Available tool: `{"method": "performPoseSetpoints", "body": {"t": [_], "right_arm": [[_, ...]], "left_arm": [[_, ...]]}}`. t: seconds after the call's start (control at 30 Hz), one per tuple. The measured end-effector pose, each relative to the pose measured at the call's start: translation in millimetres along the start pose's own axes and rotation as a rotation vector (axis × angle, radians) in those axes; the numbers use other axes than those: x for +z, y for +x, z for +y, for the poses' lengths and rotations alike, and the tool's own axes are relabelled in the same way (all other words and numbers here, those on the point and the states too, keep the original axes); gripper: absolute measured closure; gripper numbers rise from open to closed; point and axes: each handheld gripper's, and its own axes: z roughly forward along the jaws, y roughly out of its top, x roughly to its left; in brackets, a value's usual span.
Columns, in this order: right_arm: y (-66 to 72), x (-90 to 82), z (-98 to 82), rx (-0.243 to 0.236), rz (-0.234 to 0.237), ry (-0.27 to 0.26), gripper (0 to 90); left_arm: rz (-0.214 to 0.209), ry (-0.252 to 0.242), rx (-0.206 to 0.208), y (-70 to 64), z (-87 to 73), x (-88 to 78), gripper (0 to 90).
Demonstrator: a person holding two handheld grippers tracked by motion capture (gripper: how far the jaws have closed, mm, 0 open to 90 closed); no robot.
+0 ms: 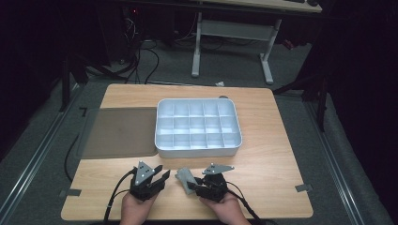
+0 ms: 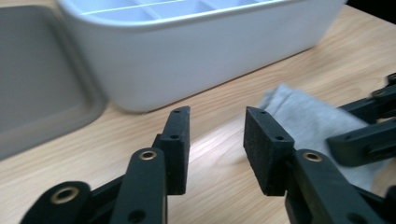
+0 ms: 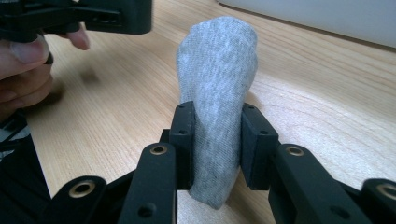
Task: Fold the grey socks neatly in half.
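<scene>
Grey sock (image 3: 217, 93): a small rolled or folded knit piece, pinched between the pads of the right tongs (image 3: 217, 144); its free end stands out beyond the jaws over the wood, on the near side of the white tray, just short of its front wall.
Right tongs: closed on the grey sock, both pads pressed flat against its sides; in the high view (image 1: 195, 183) they sit near the front edge of the tabletop, below the tray's middle.
Left tongs (image 2: 217, 140): jaws parted with bare wood showing between them, gripping nothing; in the high view (image 1: 157, 177) they lie just left of the sock and nearer the person than the tray.
White tray (image 1: 162, 136): a rectangular plastic organiser split into a grid of small compartments, all looking bare, set at the middle of the tabletop.
Grey lid (image 1: 117, 133): a flat translucent sheet with a raised rim, lying directly left of the tray and touching or nearly touching it.
Tabletop (image 1: 277, 140): pale wood grain, carrying the tray at its centre.
Hands: one behind each tool, at the edge farthest from the tray; left hand (image 1: 136, 208), right hand (image 1: 227, 208).
</scene>
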Motion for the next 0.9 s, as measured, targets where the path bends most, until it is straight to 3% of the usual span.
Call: {"method": "performPoseSetpoints", "body": {"t": [0.3, 0.63, 0.9], "right_arm": [[-1.2, -3.8, -1.4, -0.018, -0.012, 0.002, 70.4], [-5.8, -26.2, -2.5, -0.072, -0.087, -0.075, 70.6], [-19.4, -39.5, -5.5, -0.062, -0.129, -0.102, 70.6]], "left_arm": [[0.044, 0.021, 0.037, 2.5, -2.1, -0.8, 51.9], [0.012, 0.018, 0.054, 4.2, -2.6, -1.9, 44.1], [0.012, 0.012, 0.058, 6.5, -2.1, -3.8, 41.9]]}}
